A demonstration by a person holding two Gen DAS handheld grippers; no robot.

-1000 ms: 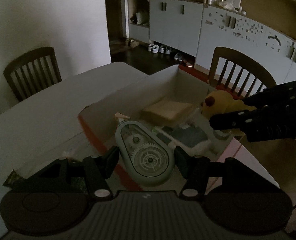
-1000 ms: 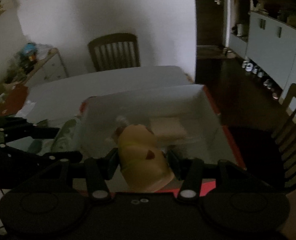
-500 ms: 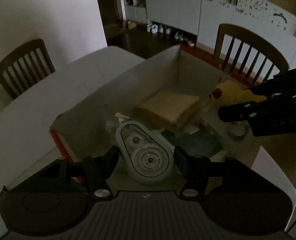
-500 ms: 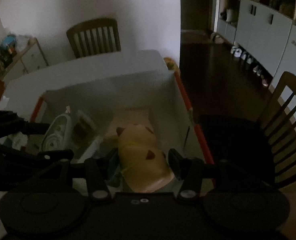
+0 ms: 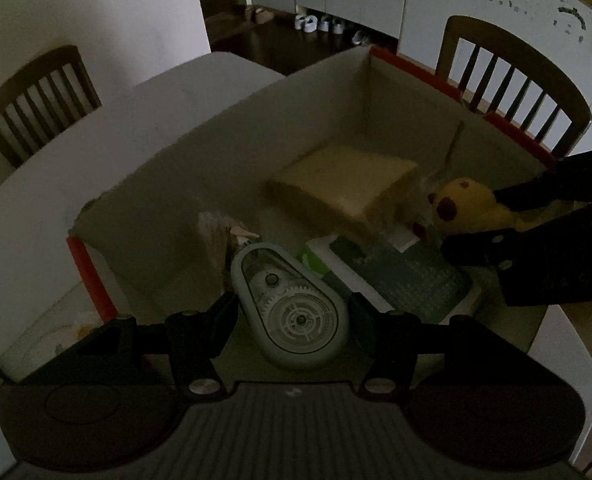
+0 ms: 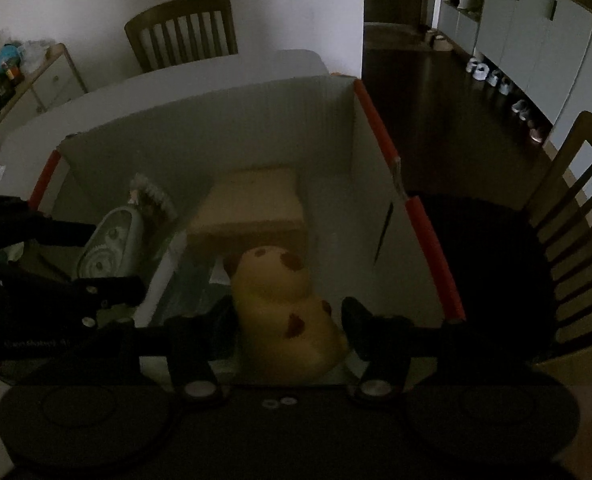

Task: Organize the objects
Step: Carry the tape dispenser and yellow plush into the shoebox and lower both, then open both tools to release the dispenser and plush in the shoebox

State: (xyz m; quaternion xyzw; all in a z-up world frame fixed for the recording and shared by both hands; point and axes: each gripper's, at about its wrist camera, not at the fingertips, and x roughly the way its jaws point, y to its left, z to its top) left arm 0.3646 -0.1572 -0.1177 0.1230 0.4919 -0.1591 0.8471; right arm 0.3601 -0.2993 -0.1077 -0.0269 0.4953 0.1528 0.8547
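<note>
A white desk (image 5: pixel 143 120) carried an open box (image 5: pixel 279 120) with red-edged walls. Inside lay a tan block (image 5: pixel 348 184), possibly a sponge in the dim light. The right hand-held gripper (image 6: pixel 287 312) pinched a yellow plush toy (image 6: pixel 283 308) over the box's near right side. The left hand-held gripper (image 5: pixel 291 312) pinched a grey-green tape dispenser (image 5: pixel 291 304) over its near left part.

- Faint pale lettering is showing on the side of the left gripper (image 6: pixel 107 256) in the right wrist view, too blurred to read.
- Nothing else is showing readable text.
</note>
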